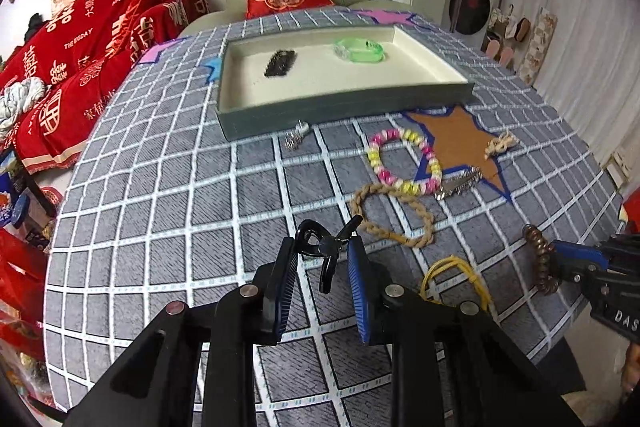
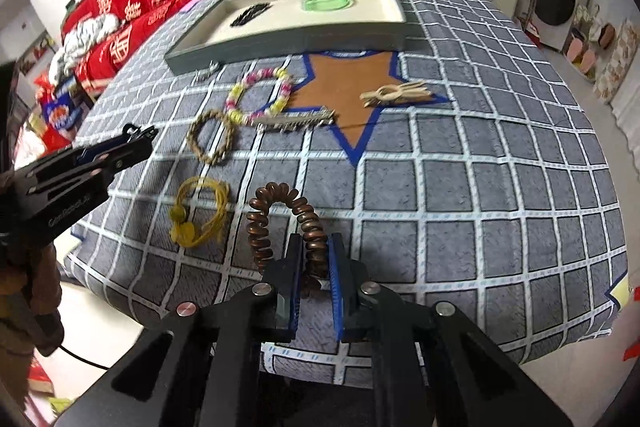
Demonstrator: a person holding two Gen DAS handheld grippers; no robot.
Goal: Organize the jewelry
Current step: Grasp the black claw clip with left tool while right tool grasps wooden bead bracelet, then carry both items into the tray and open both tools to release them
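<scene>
Both grippers carry jewelry bound for the tray [image 1: 240, 131]: the left gripper [image 1: 322, 257] fingers grasp a black hair clip [image 1: 324, 247], the right gripper [image 2: 315, 259] fingers clench a brown coil bracelet [image 2: 280, 211], lifted off the checked surface [image 2: 480, 187].

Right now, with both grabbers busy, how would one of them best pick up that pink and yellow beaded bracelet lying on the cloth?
Probably from straight above, pinching one side of the pink and yellow beaded bracelet. It lies flat as an open loop on the checked grey cloth, so one finger can drop inside the ring and one outside. Take the far side, since its near edge meets the twisted tan rope bracelet.
</scene>
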